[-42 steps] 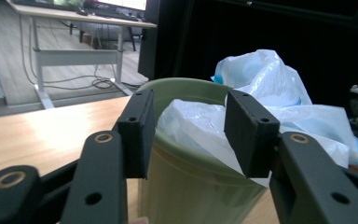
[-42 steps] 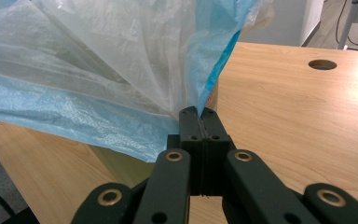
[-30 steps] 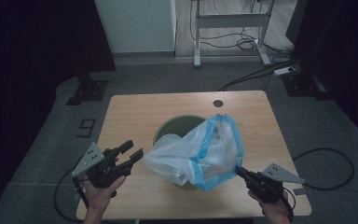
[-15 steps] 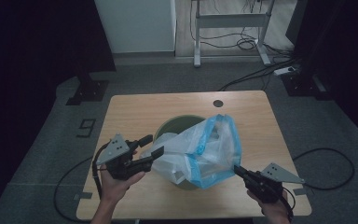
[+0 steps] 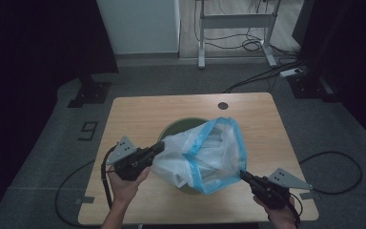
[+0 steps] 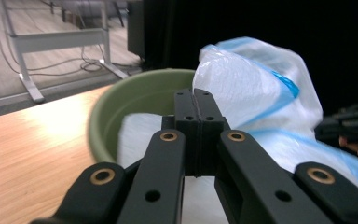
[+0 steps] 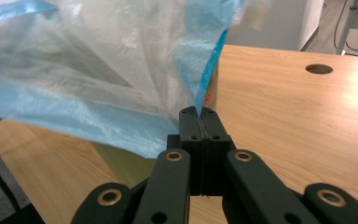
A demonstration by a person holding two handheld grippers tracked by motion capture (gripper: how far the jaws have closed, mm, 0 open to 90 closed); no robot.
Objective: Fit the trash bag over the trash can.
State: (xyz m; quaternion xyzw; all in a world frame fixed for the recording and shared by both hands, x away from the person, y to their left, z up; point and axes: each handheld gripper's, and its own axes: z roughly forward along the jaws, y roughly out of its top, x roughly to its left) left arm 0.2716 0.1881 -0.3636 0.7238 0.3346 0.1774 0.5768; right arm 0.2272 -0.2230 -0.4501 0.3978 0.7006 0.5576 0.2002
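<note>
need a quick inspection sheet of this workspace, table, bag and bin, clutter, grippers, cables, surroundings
surface: wooden table, round hole near its far edge.
job's things: green bin at the table's middle; clear plastic bag with blue rim, stretched over it and partly inside.
clutter: nothing seen.
grippers: left gripper, jaws just closed, at the bag's left side; whether film is pinched cannot be told. right gripper, jaws shut on the bag's blue rim.
cables: black cable trails from the left gripper; another loops on the floor at right.
surroundings: grey floor, white cabinet, metal desk frame, power strip, marker 9 on the floor.
</note>
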